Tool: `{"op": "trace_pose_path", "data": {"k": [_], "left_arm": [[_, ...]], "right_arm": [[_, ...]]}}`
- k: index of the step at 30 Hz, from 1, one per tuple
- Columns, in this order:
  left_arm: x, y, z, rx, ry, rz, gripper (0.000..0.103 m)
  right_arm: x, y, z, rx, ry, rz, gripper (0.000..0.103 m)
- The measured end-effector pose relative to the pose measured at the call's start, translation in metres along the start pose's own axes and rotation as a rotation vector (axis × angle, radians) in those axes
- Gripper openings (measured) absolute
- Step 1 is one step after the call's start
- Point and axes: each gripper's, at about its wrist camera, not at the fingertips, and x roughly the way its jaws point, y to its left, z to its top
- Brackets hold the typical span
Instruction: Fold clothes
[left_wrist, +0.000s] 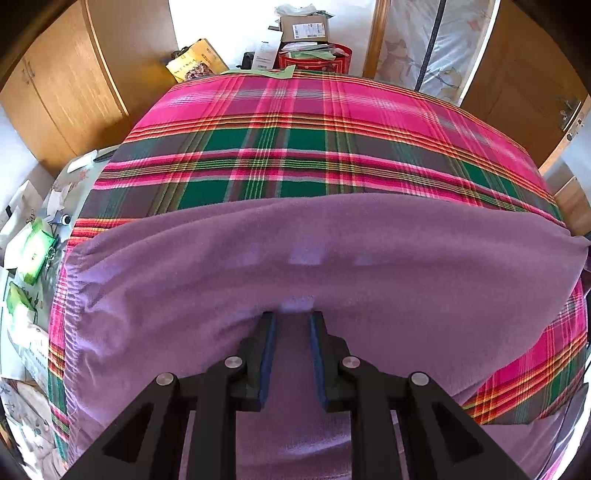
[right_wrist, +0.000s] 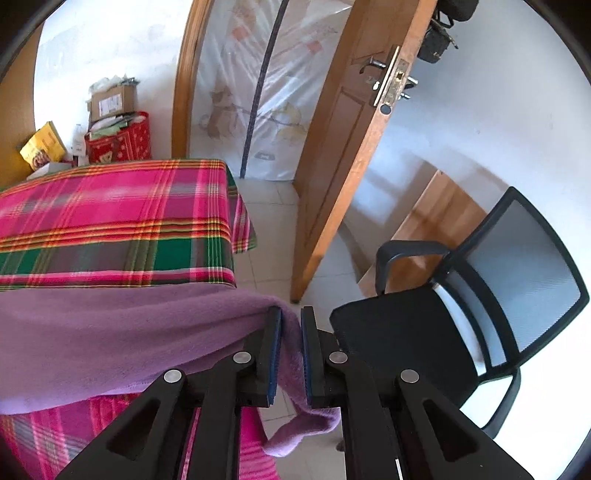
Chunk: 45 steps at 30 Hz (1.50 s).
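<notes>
Purple garment (right_wrist: 110, 332) pinched in right claw (right_wrist: 291, 321).

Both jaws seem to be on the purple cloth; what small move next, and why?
Probably carry the right gripper, shut on the purple cloth corner beyond the plaid-covered table edge, back over the table: that corner dangles loose while the left gripper pins the middle.

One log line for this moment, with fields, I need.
stage: fold started | left tool: shut on purple cloth | right tool: shut on cloth corner | surface: plaid cover
</notes>
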Motion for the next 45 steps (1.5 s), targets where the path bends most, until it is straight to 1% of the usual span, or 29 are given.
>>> {"op": "trace_pose_path", "data": {"k": [3,4,6,8,9,11,14,18,20,22,23,25,27,30,33,36,37,40,43,45], "left_arm": [[0.000,0.001,-0.001,0.001,-0.005,0.001,0.019],[-0.001,0.001,-0.002,0.000,-0.006,-0.002,0.019],[-0.001,0.002,-0.002,-0.005,-0.007,-0.003,0.019],[-0.002,0.001,-0.003,-0.005,-0.007,-0.001,0.019],[-0.002,0.000,-0.004,-0.001,-0.009,-0.001,0.019],[-0.004,-0.002,-0.006,0.007,-0.012,-0.013,0.019],[-0.009,-0.005,-0.009,0.018,-0.020,-0.030,0.019],[-0.019,-0.014,-0.016,0.056,-0.042,-0.035,0.019],[-0.028,-0.024,-0.022,0.096,-0.062,-0.044,0.019],[-0.034,-0.034,-0.028,0.136,-0.069,-0.064,0.019],[-0.035,-0.038,-0.031,0.156,-0.067,-0.071,0.019],[-0.038,-0.048,-0.038,0.200,-0.063,-0.080,0.019],[-0.041,-0.059,-0.045,0.240,-0.067,-0.079,0.019],[-0.047,-0.074,-0.054,0.302,-0.070,-0.118,0.019],[-0.049,-0.085,-0.063,0.363,-0.080,-0.129,0.019],[-0.049,-0.091,-0.067,0.402,-0.094,-0.132,0.019],[-0.046,-0.094,-0.068,0.414,-0.094,-0.126,0.019],[-0.039,-0.098,-0.068,0.442,-0.097,-0.112,0.019],[-0.038,-0.106,-0.069,0.483,-0.135,-0.106,0.019],[-0.036,-0.112,-0.069,0.510,-0.154,-0.101,0.019]], "right_arm": [[-0.001,0.003,-0.001,-0.037,-0.029,-0.048,0.010],[-0.003,0.000,-0.002,-0.030,-0.033,-0.059,0.009],[-0.008,-0.010,-0.002,0.002,-0.045,-0.073,0.009],[-0.009,-0.025,-0.005,0.066,-0.023,-0.059,0.009],[-0.012,-0.033,-0.008,0.104,-0.020,-0.016,0.009],[-0.019,-0.038,-0.014,0.124,-0.022,0.055,0.009],[-0.031,-0.026,-0.026,0.070,-0.012,0.130,0.009],[-0.049,0.003,-0.042,-0.023,-0.015,0.241,0.011],[-0.056,0.018,-0.049,-0.073,-0.026,0.286,0.015],[-0.059,0.030,-0.056,-0.103,-0.008,0.328,0.019],[-0.061,0.036,-0.060,-0.097,0.003,0.367,0.022],[-0.064,0.047,-0.067,-0.101,0.027,0.428,0.023],[-0.067,0.059,-0.073,-0.131,0.033,0.460,0.023],[-0.071,0.077,-0.081,-0.187,0.045,0.489,0.023],[-0.078,0.091,-0.081,-0.187,0.036,0.584,0.023],[-0.085,0.102,-0.078,-0.178,0.014,0.725,0.023],[-0.085,0.109,-0.078,-0.184,0.020,0.752,0.026],[-0.085,0.128,-0.078,-0.223,0.027,0.764,0.028],[-0.081,0.138,-0.075,-0.219,0.033,0.780,0.028],[-0.075,0.145,-0.069,-0.210,0.035,0.767,0.028]]}}
